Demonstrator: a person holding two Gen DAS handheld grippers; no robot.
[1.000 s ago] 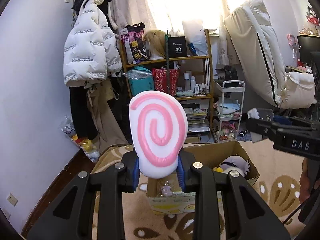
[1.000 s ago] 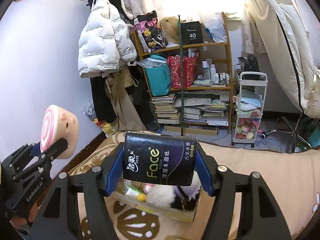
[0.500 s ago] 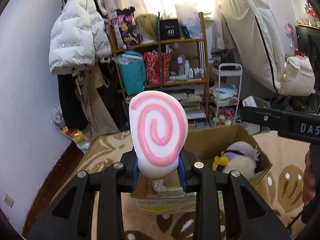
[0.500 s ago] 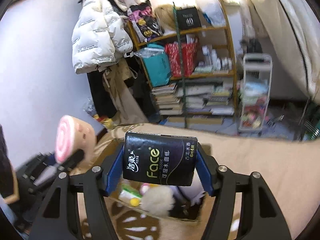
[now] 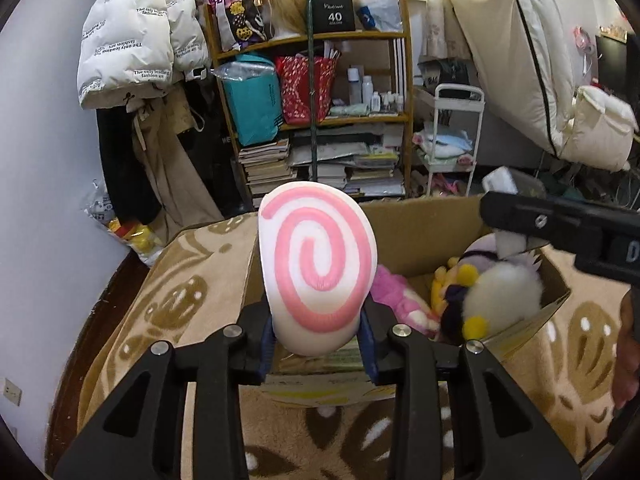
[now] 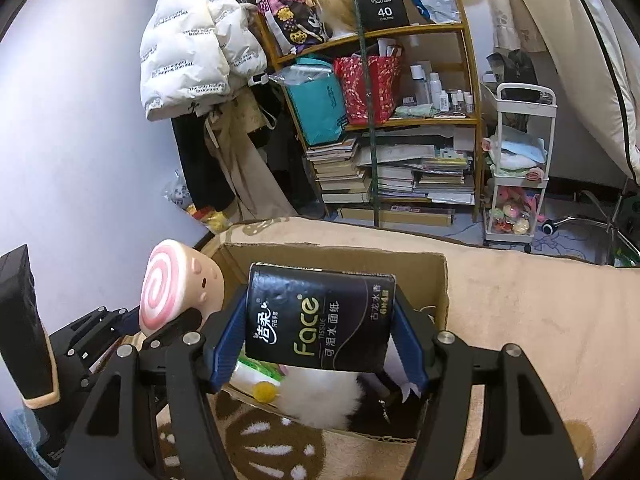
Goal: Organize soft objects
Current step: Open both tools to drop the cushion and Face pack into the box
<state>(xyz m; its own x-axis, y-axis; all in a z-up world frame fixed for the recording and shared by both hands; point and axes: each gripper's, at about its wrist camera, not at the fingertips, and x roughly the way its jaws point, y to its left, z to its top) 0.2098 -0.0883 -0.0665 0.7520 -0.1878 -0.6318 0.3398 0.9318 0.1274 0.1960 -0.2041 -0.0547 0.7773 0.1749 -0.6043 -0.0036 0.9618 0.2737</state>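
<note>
Floor: patterned rug [image 5: 192,304] under cardboard box [image 5: 424,220].
Left tool [image 5: 318,338]: clamped on swirl plush [image 5: 316,268].
Right tool [image 6: 318,344]: clamped on tissue pack [image 6: 320,320].

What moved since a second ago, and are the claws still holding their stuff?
Both claws moved closer to the box, which now looks bigger and nearer below them; more of the plush toys inside shows. Nothing was let go: the left claw still grips the swirl toy, and the right claw still grips the tissue pack. The shelf and coat stayed put.
</note>
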